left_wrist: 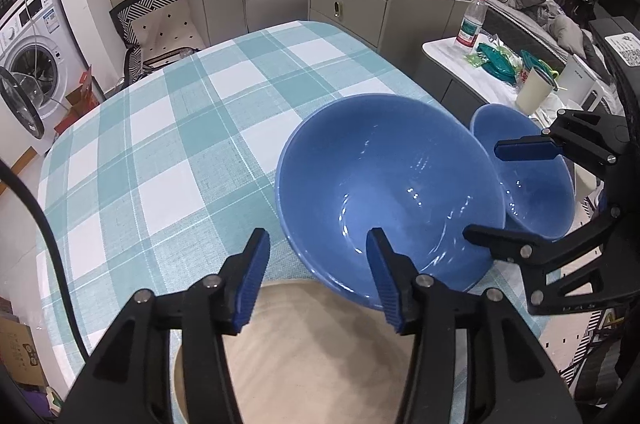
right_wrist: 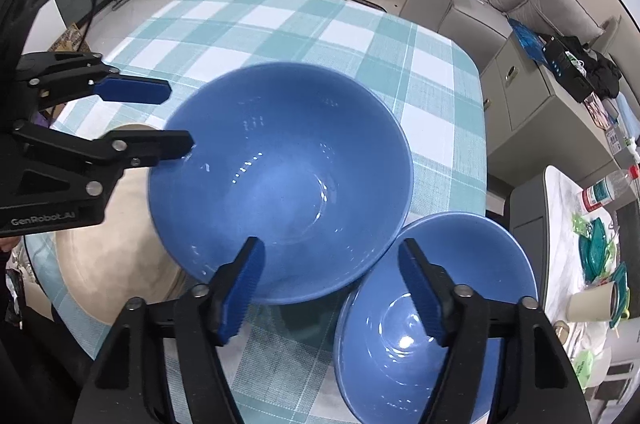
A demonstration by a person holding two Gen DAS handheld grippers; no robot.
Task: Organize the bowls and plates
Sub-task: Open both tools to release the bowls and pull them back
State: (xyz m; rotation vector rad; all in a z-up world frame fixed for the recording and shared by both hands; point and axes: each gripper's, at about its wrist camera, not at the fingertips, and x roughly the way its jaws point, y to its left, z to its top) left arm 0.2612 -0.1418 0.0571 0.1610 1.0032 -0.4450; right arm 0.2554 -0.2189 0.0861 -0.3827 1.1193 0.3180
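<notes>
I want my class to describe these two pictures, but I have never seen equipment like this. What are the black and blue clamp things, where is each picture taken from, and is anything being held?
There is no robot here. A person holds a hand tool in each hand, each with two-fingered tongs and a wide-angle camera looking along the fingers. One picture is from the left tool's camera, the other from the right one's, so each shows its own tongs at the bottom and the other tool at the side.

On the checked tablecloth are a large blue bowl, a small blue bowl beside it, and a beige plate that the large bowl partly overlaps.

The left tongs stand open astride the large bowl's wall. The right tongs stand open over both bowls' rims. Nothing is gripped.
</notes>
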